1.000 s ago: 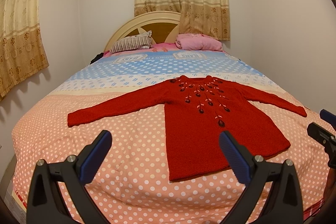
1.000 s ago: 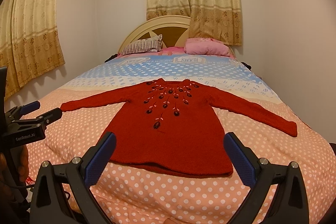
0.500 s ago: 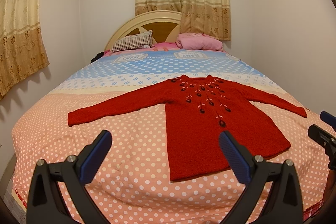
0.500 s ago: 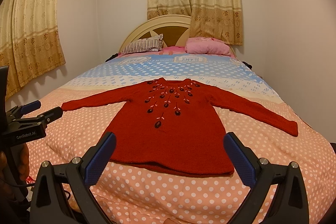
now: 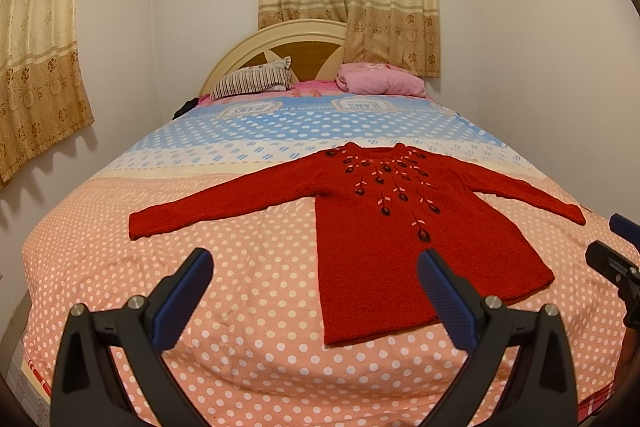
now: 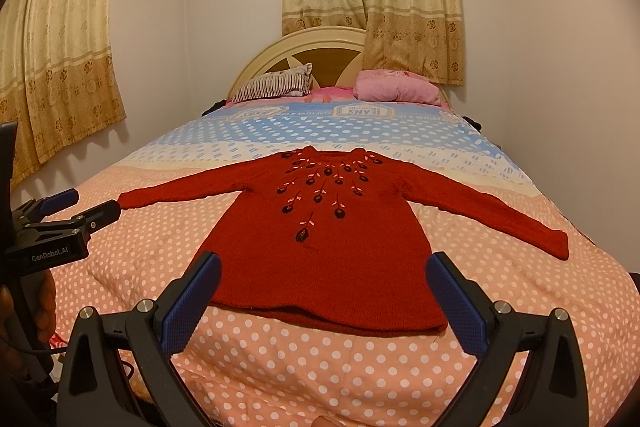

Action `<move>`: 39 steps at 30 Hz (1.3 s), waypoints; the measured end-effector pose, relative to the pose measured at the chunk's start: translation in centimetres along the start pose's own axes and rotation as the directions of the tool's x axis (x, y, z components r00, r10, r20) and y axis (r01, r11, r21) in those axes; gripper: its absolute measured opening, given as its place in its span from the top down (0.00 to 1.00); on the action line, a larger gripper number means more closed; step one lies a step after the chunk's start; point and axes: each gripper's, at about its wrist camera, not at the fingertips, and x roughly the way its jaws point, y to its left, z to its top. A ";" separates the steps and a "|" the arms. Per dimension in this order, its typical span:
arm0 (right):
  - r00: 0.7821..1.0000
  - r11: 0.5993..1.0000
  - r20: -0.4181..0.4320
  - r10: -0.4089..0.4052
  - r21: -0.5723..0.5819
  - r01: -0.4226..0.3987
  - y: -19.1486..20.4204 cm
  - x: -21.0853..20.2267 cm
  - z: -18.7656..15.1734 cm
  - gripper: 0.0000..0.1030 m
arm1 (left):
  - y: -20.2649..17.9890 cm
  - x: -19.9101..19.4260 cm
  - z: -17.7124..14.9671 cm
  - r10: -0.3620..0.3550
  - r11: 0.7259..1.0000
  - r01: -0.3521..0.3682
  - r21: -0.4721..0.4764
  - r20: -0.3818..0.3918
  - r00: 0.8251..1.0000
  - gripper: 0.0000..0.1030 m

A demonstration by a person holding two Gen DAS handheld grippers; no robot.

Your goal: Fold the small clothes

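On the bed (image 5: pixel 248 267), a red sweater (image 5: pixel 384 235) lies flat, sleeves spread, unfolded. Left claw (image 5: pixel 314 297) and right claw (image 6: pixel 322 301) hover near its hem, both spread wide, holding nothing.

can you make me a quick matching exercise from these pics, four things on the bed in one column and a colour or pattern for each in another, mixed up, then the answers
Things:
1. sweater
2. left pillow
3. right pillow
4. near part of the bedspread

Descriptions:
A. plain pink
B. salmon with white dots
C. red with dark embroidered flowers
D. dark and light stripes

Pairs: 1-C, 2-D, 3-A, 4-B
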 end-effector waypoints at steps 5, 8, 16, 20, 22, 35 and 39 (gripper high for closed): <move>1.000 1.000 -0.001 0.000 0.000 0.000 0.0 0.0 0.0 0.01 | 0.0 0.0 0.0 0.000 1.000 0.000 0.000 0.001 1.000 0.00; 1.000 1.000 -0.001 0.000 -0.001 0.000 0.1 0.0 0.1 0.01 | 0.0 0.0 0.0 -0.001 1.000 0.001 -0.001 0.000 1.000 0.00; 1.000 1.000 -0.017 0.004 0.005 -0.004 -0.2 0.5 -0.1 0.01 | -0.3 0.4 -0.3 -0.001 1.000 0.001 0.002 -0.005 1.000 0.00; 1.000 1.000 -0.026 0.005 0.009 -0.005 -0.4 1.0 -0.1 0.01 | -0.5 1.2 -0.7 -0.001 1.000 0.001 0.009 -0.009 1.000 0.00; 1.000 1.000 -0.027 0.001 0.015 0.000 -0.7 1.3 -0.1 0.01 | -0.6 1.6 -0.8 0.000 1.000 0.000 0.016 -0.014 1.000 0.00; 0.991 0.992 -0.093 -0.099 0.063 0.105 -6.3 5.5 0.8 0.01 | -1.2 7.0 0.6 0.015 0.997 -0.010 0.077 -0.066 0.998 0.00; 0.984 0.986 -0.120 -0.131 0.091 0.142 -8.8 7.2 1.1 0.01 | -1.7 9.0 0.7 0.017 0.995 -0.008 0.095 -0.091 0.996 0.00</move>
